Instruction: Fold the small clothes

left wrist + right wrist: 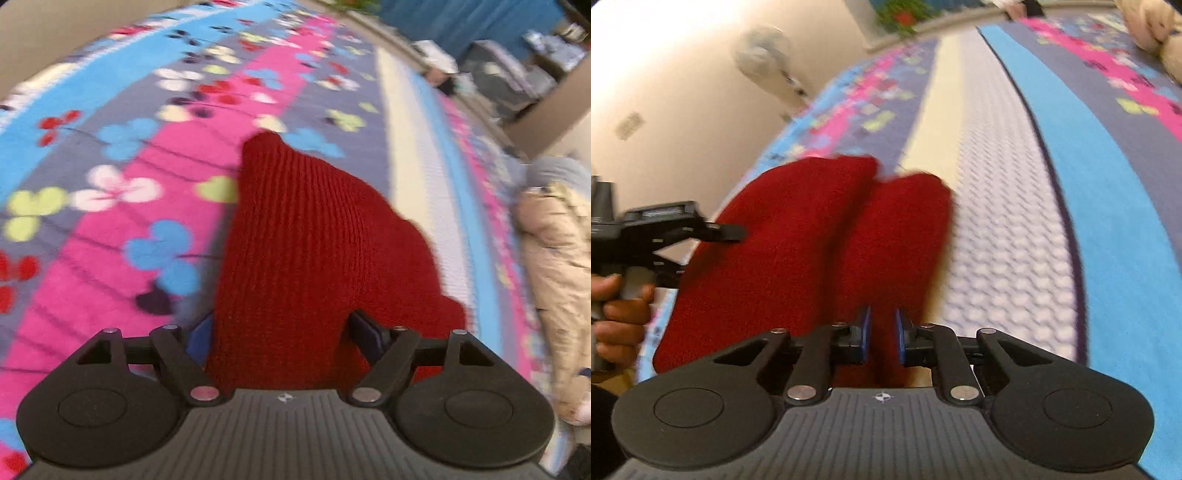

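While a red knitted garment (306,236) is spread over a flower-patterned bed cover (110,155), the left claw (284,332) is seen released, its pads wide on either side of the knit; the right claw (882,338) is nearly clenched, pinching a red fold.

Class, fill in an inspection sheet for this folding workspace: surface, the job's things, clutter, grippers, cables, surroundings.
Surface: bedspread with flowers and pink, blue and white stripes.
Job's things: red knit garment lying on the bedspread, seen as two lobes side by side.
Clutter: beige plush toy at the bedspread's edge.
Grippers: left gripper has wide jaws with red knit bunched between them; right gripper has jaws nearly closed on a fold of the knit.
Cables: nothing seen.
Surroundings: cream wall, standing fan, blurred furniture beyond the bed.
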The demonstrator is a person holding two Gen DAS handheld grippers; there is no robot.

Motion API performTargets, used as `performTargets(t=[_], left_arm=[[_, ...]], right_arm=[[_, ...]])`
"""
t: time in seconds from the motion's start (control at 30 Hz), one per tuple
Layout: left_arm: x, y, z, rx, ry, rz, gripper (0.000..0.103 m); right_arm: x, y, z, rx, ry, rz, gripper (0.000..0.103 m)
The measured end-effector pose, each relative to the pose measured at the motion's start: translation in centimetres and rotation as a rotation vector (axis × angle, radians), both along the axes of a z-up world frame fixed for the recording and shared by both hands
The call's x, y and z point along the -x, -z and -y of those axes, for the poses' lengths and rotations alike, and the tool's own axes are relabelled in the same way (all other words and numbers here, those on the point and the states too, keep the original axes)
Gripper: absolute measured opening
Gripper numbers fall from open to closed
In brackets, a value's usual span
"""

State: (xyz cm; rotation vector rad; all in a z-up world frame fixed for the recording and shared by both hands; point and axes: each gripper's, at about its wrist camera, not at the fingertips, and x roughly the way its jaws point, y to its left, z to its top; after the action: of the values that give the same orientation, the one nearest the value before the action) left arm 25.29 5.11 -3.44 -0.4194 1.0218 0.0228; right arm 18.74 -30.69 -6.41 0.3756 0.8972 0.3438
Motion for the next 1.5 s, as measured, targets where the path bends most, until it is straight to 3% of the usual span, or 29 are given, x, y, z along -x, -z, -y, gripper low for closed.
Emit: performTargets(t=[0.1,0.3,0.43,0.6,0.7,0.77,0.87,1.0,1.07,1.17,1.27,1.33,1.43,1.5], left_arm=[[1.8,-1.2,0.3,-0.082,0.049,0.079,0.082],[6.4,-3.3,0.3,-0.149,0.1,0.19,0.082],[9.0,-4.3,1.7,-0.24,0.164,0.266,0.08],[11.9,-4.2,3.9,-0.345,0.29,0.345,0.072],[12.8,-3.3,5.3,-0.365,0.366,0.376,0.056],[12.3,-1.1,5.8,-0.361,0.422,0.321,0.049],[11.7,1.4,6.2,-0.401,0.436,0.257,0.05],[12.5,-0.2,5.9,-0.367,0.41,0.341,0.05],[12.2,0.2,5.3,-0.361,0.388,0.329,0.05],[11.4,2.1,5.3,-0.377,0.407,0.226,0.051],[12.3,0.7,5.7,-0.402,0.415,0.277,0.059],[13.5,-0.3,5.7,-0.403,0.411,0.324,0.08],[15.4,-1.9,5.7,-0.462,0.402,0.399,0.086],[16.8,-3.5,5.5,-0.449,0.385,0.442,0.088]], right_arm=[[0.1,0.5,0.3,0.015,0.011,-0.029,0.015],[0.5,0.1,0.1,0.028,0.0,-0.004,0.017],[1.1,-1.2,0.3,0.029,0.017,0.064,0.018],[2.9,-3.6,-0.6,0.055,-0.033,0.223,0.045],[3.6,-3.8,-1.7,0.075,-0.109,0.257,0.047],[3.4,-2.8,-2.9,0.148,-0.164,0.209,0.046],[2.6,-0.1,-4.2,0.299,-0.202,0.089,0.031],[2.1,-0.1,-3.1,0.235,-0.16,0.056,0.027],[2.3,0.0,-3.1,0.243,-0.162,0.054,0.027],[2.7,0.3,-3.5,0.269,-0.167,0.059,0.027],[3.5,0.0,-3.7,0.304,-0.157,0.083,0.033],[4.3,-0.7,-3.5,0.34,-0.125,0.1,0.044],[5.8,-2.6,-2.7,0.355,-0.073,0.153,0.047],[7.2,-4.3,-2.2,0.361,-0.033,0.213,0.053]])
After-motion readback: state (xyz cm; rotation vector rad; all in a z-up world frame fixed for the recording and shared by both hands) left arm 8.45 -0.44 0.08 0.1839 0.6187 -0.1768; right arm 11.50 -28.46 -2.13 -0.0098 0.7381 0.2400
